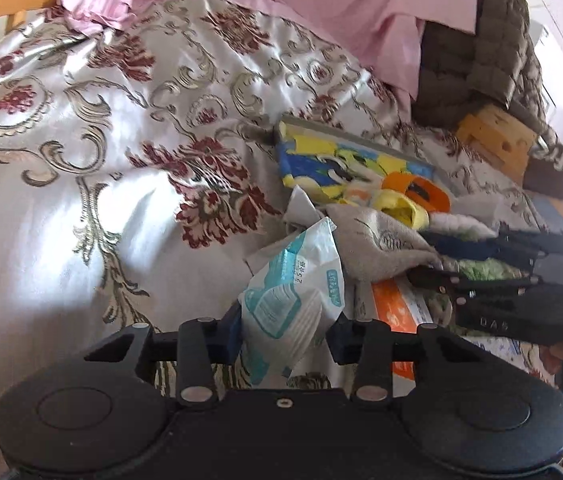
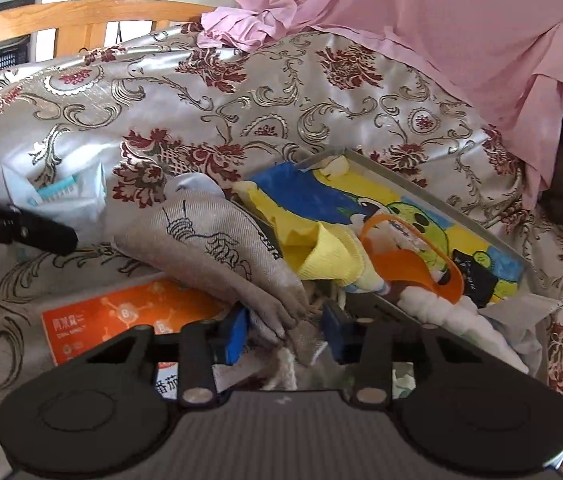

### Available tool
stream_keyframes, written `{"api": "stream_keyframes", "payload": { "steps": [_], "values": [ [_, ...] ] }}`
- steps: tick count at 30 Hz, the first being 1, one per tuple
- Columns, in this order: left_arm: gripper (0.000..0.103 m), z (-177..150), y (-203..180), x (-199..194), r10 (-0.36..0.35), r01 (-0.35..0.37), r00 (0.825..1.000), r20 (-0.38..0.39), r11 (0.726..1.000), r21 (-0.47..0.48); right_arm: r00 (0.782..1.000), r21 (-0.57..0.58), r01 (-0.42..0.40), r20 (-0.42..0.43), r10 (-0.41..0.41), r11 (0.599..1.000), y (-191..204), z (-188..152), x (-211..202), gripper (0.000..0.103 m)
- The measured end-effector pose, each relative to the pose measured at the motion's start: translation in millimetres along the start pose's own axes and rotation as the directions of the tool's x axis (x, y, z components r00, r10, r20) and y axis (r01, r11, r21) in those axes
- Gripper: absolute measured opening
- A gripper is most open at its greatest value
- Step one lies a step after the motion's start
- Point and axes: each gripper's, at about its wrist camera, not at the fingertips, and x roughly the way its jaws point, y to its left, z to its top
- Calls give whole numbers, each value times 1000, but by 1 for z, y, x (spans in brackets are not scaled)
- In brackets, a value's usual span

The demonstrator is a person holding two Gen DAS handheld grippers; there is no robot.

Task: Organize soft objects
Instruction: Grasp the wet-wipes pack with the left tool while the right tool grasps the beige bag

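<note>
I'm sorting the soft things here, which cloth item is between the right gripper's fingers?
The beige woven cloth with black line drawings; its end lies between the right gripper. The yellow cloth and white fluffy one lie farther right.

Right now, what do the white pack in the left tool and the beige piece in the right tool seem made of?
White pack: thin plastic film, slightly glossy, crinkled, with printed teal labels; probably wipes. Beige piece: soft woven cloth, matte, with a visible weave, dark line drawing and limp folds.

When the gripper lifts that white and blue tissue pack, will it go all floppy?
Probably a bit. The tissue pack has a crinkled plastic wrapper, already dented between the left gripper pads, so it likely squashes and sags. It looks light for its size. The shiny film could slip.
</note>
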Motion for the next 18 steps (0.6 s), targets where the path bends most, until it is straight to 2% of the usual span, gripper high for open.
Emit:
{"api": "stream_keyframes", "payload": {
  "steps": [8, 14, 18],
  "values": [
    [42, 1, 3, -5, -4, 6, 999, 50, 999, -37, 998, -28, 33, 56, -32, 999, 10, -3, -9, 30],
    [42, 3, 6, -10, -7, 13, 995, 98, 998, -68, 990, -80, 53, 134, -42, 995, 18, -4, -25, 28],
    [42, 2, 6, -13, 7, 2, 992, 126, 998, -67, 976, -39, 85, 204, -76, 996, 10, 1, -42, 28]
  ]
}}
